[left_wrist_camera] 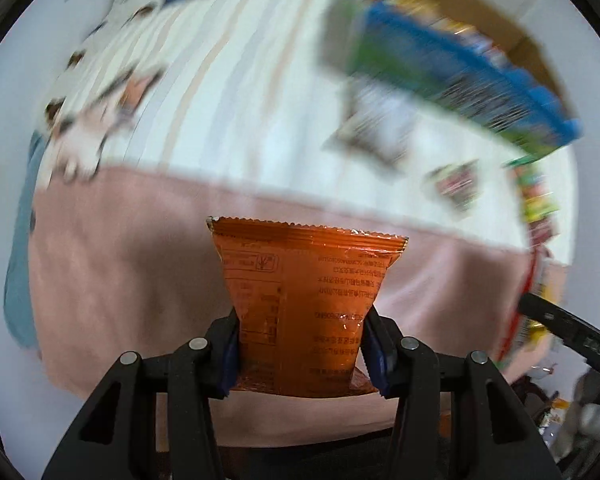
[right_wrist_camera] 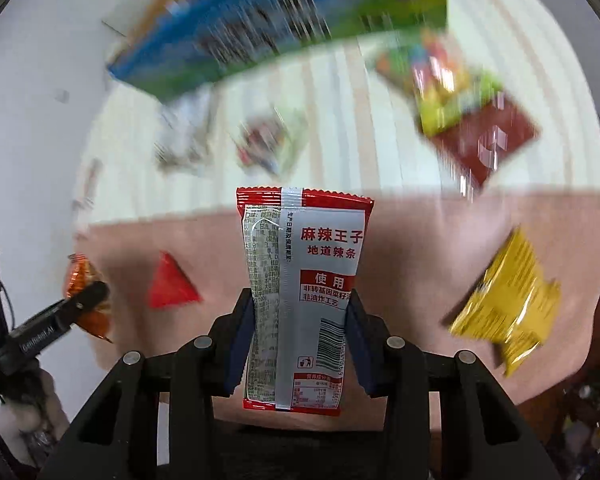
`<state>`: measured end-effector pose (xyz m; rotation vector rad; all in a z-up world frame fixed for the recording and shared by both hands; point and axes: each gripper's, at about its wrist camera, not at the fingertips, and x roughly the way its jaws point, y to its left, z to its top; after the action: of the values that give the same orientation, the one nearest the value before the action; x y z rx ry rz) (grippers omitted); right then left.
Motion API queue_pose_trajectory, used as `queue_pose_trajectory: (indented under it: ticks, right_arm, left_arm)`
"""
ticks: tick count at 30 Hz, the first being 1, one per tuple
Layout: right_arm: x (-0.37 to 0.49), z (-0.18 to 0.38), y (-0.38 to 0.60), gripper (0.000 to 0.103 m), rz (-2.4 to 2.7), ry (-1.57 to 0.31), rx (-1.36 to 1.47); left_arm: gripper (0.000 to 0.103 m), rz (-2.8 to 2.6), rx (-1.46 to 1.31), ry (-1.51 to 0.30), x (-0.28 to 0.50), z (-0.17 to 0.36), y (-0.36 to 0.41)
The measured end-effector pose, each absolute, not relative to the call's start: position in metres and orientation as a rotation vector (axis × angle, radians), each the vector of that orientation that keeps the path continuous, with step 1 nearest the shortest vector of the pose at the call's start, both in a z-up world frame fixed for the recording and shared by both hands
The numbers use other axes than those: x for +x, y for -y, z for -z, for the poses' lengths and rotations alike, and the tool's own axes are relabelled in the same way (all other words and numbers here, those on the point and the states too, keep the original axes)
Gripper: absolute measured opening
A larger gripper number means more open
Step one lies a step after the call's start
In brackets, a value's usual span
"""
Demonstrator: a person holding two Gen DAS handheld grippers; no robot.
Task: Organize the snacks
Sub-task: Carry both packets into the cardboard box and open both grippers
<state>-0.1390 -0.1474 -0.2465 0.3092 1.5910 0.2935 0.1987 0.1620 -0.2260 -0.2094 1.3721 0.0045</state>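
Clamping an orange packet [left_wrist_camera: 304,312] in my left jaws and a red-and-grey packet [right_wrist_camera: 304,300] in my right, I see everything beyond blurred.

"麻辣王子", "地道辣条" and "使用" printed on the red-and-grey packet [right_wrist_camera: 304,300], "GenRobot.AI" lettered on the left gripper [right_wrist_camera: 86,300], orange packet [left_wrist_camera: 304,312] print too small to be read

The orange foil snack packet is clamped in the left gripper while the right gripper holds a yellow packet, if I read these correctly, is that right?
Not quite. The left gripper does clamp the orange foil snack packet, but the right wrist view shows the right gripper shut on a red and silver packet. The yellow packet lies loose on the pink cloth.
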Motion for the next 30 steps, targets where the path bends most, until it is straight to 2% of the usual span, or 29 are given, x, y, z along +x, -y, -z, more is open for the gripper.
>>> queue_pose_trajectory:
  ticks: [5, 10, 14, 21, 30]
  right_arm:
    - [-0.09, 0.183, 0.159, 0.046, -0.359, -1.461, 0.337]
    - [-0.019, 0.143, 0.161, 0.046, -0.352, -1.337, 0.293]
    - [0.049, 0.133, 0.166, 0.046, -0.307, -1.307, 0.212]
    - [0.17, 0.183, 0.169, 0.046, -0.192, -1.397, 0.053]
    - [0.233, 0.253, 0.164, 0.046, -0.118, -1.498, -0.033]
  left_arm:
    - [0.047, 0.154, -0.191, -1.252, 0.249, 0.152, -0.117]
    - [0.047, 0.206, -0.141, -1.172, 0.319, 0.122, -0.091]
    - [0.047, 0.198, -0.105, -1.171, 0.385, 0.118, -0.077]
    - [0.048, 0.111, -0.064, -1.299, 0.495, 0.153, -0.082]
    - [0.048, 0.018, -0.059, -1.469, 0.569, 0.223, -0.099]
